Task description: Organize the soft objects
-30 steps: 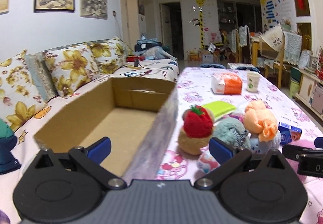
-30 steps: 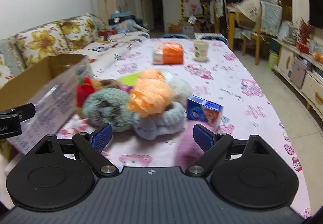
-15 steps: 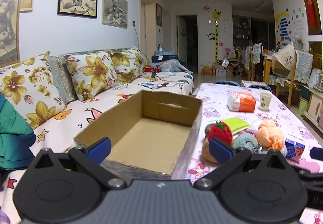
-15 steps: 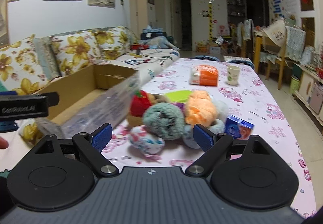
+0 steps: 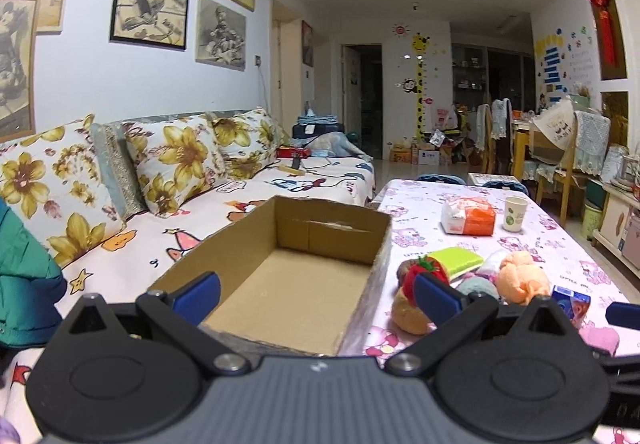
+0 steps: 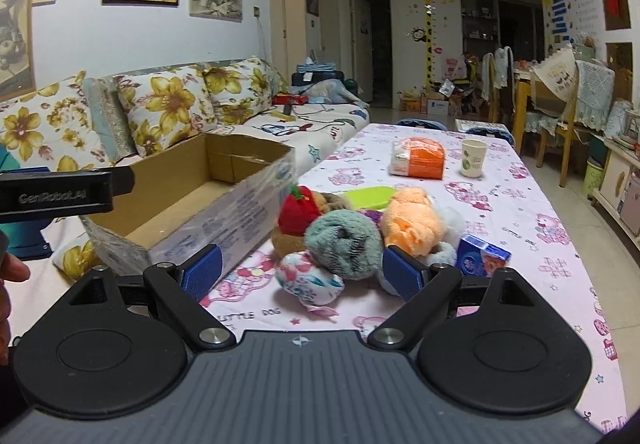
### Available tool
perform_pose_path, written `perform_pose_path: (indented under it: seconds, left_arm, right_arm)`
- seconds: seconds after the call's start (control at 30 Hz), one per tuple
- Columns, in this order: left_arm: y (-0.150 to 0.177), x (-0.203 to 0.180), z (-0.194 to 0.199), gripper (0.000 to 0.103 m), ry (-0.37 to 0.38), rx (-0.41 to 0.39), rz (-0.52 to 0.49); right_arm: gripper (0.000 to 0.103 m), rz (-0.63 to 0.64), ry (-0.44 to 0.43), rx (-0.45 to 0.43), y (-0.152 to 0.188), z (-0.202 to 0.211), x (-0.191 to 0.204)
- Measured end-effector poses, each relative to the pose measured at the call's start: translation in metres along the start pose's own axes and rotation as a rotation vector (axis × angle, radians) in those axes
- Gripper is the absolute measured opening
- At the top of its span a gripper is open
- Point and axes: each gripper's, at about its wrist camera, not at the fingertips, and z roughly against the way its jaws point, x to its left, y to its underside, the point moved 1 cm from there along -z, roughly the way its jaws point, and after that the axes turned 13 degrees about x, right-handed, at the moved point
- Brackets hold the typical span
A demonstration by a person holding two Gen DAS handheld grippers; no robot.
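A pile of soft things lies on the pink tablecloth: a red strawberry plush (image 6: 298,211) on a tan base, a grey-green fuzzy roll (image 6: 343,244), an orange plush (image 6: 412,222), a floral pouch (image 6: 310,280) and a pale blue fuzzy piece (image 6: 442,254). An open, empty cardboard box (image 5: 280,280) stands left of the pile at the table's left edge. My left gripper (image 5: 316,294) is open and empty, held over the box's near end. My right gripper (image 6: 300,270) is open and empty, just in front of the floral pouch.
A blue carton (image 6: 482,256) lies right of the pile, a lime green pad (image 6: 366,196) behind it. An orange-and-white tissue pack (image 6: 418,162) and a paper cup (image 6: 473,158) stand farther back. A floral sofa (image 5: 160,172) runs along the left; chairs stand at the far end.
Both grippers have pulled back and risen, so the box and the pile look smaller and farther off. Both stay open and empty.
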Motion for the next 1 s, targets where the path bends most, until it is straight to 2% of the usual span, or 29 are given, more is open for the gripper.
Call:
perform_pose_path:
  seconds: [0.23,0.47,0.67,0.8,1.0]
  left_arm:
    - [0.006,-0.023,-0.009,0.102,0.065,0.008,-0.061]
    - [0.018,-0.052,-0.028,0.102,0.128,0.056,-0.126]
    - [0.036,-0.091,-0.039,0.102,0.211,0.1,-0.215]
    - [0.048,-0.124,-0.043,0.102,0.308,0.132,-0.302]
    - [0.066,-0.174,-0.053,0.1,0.444,0.146,-0.427]
  right_arm:
    - [0.103,-0.083,0.06,0.012,0.008,-0.002,-0.035]
    - [0.103,-0.216,0.116,0.034,0.013,-0.005,-0.083]
    - [0.103,-0.298,0.169,0.046,0.017,-0.011,-0.127]
    - [0.103,-0.338,0.11,0.055,0.013,-0.018,-0.15]
    - [0.103,-0.254,0.045,0.1,0.002,-0.039,-0.155]
